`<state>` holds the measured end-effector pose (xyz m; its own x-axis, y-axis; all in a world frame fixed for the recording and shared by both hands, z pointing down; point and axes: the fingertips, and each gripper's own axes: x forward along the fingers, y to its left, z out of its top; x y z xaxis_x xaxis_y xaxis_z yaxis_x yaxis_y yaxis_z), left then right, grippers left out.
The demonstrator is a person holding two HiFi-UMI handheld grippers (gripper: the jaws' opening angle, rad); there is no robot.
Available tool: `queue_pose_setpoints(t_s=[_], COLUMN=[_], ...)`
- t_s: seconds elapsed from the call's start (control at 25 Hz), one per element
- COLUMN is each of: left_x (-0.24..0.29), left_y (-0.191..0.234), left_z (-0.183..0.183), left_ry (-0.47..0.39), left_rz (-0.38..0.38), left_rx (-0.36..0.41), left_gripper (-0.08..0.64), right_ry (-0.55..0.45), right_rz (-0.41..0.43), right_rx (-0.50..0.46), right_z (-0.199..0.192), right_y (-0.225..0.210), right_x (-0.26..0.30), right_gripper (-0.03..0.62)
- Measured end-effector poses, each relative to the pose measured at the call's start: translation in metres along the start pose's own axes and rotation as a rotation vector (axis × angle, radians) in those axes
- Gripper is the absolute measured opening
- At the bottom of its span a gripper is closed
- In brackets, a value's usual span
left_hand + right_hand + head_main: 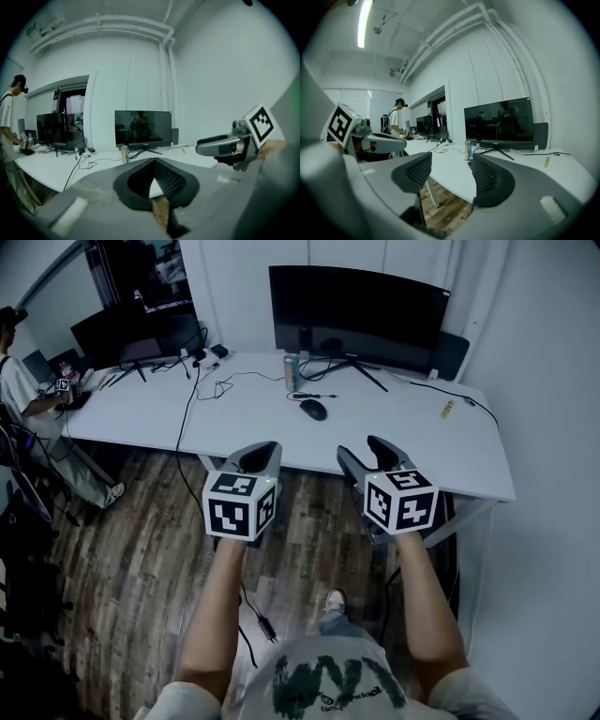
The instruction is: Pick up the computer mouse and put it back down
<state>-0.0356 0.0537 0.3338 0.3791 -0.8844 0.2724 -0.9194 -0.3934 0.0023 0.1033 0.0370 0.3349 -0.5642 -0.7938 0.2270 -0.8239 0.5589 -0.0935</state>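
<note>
The black computer mouse (313,409) lies on the white table (412,451), in front of the big monitor and to the right of a can. Both grippers hang over the wooden floor, just short of the table's near edge and apart from the mouse. In the head view my left gripper (262,454) points at the table to the mouse's lower left. Its pads meet at the tips with nothing in them (153,161). My right gripper (371,450) sits to the mouse's lower right. Its jaws stand apart and nothing is between them (451,161).
A wide dark monitor (356,315) stands at the table's back, with a drink can (291,371) and loose cables (220,385) to its left. A small yellow item (448,409) lies to the right. A person (23,390) stands at the far left by a second monitor (131,334).
</note>
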Motion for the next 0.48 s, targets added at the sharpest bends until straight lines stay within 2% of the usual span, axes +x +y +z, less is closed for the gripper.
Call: queue_pose_setpoints(t_s=[0.12,0.48], left_x=[0.021,0.082], left_y=[0.009,0.018], left_z=[0.007,0.028], left_ry=[0.006,0.004], left_rz=[0.013,0.046], left_rx=[-0.005,-0.01], left_gripper=[0.002,0.002], right_ry=[0.006,0.031], right_rz=[-0.002,0.045], right_rx=[0.001,-0.016], right_z=[0.005,0.017], right_y=[-0.015,-0.056], right_x=[0.019,0.062], right_gripper=[0.293,0.334])
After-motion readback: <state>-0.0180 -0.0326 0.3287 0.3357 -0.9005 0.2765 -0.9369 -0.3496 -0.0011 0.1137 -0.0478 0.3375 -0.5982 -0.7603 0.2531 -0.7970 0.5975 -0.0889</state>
